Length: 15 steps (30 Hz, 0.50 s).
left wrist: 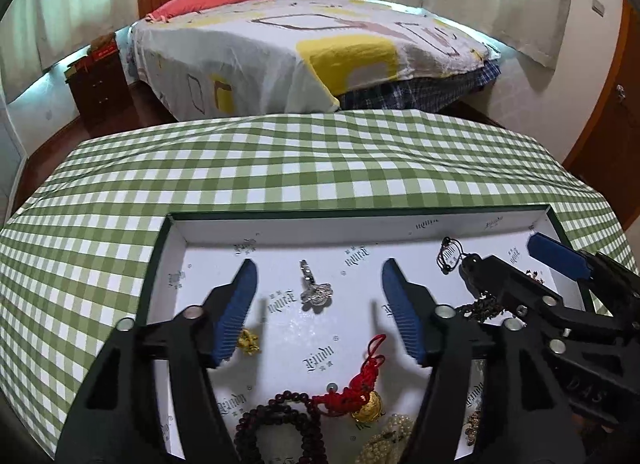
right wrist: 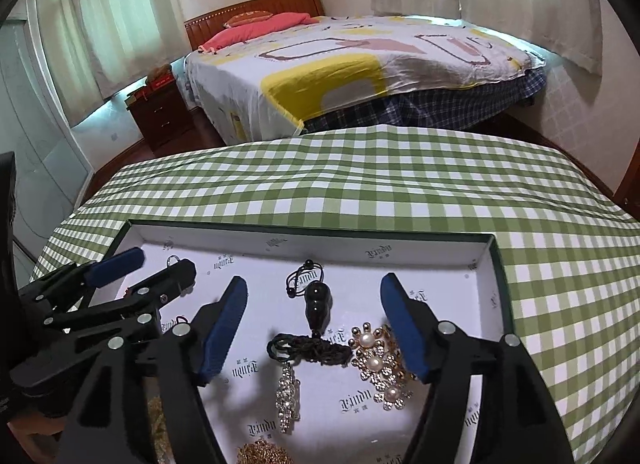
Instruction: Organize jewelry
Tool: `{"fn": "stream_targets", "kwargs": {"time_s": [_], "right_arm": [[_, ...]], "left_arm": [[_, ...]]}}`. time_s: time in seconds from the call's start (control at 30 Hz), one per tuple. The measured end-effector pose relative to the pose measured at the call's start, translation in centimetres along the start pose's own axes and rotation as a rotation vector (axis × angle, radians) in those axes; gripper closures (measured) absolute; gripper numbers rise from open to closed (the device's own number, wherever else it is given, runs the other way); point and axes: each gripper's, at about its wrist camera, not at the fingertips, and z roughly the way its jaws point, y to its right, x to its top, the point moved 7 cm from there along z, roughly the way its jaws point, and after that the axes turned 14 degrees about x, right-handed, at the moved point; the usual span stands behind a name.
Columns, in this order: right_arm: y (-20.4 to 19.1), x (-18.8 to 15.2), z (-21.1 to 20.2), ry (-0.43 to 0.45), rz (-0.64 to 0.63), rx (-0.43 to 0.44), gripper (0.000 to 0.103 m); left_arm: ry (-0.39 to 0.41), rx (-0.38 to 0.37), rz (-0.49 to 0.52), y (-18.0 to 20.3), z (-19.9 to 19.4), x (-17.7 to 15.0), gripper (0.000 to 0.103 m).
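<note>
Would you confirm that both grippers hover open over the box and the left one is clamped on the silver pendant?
Not quite: the left gripper is open too, and the silver pendant lies loose in the box between its jaws, as the left wrist view shows.

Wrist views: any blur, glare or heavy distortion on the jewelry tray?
Left wrist: strong fisheye bend, dark corners; tray sharp, left tool casts soft shadows on its floor, mild sheen there. Right wrist: same bend; pearl brooch crisp, right tool in focus, curtains bright but not blown out.
</note>
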Motion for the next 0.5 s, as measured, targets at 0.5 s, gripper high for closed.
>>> {"fn": "stream_targets", "kwargs": {"time_s": [0.5], "right_arm": [[-0.2, -1.3, -3.7, 0.064, -0.059, -0.112, 0.019]], "left_arm": [[0.152, 0.111, 0.047, -1.3, -5.2, -0.8, 0.011]]}}
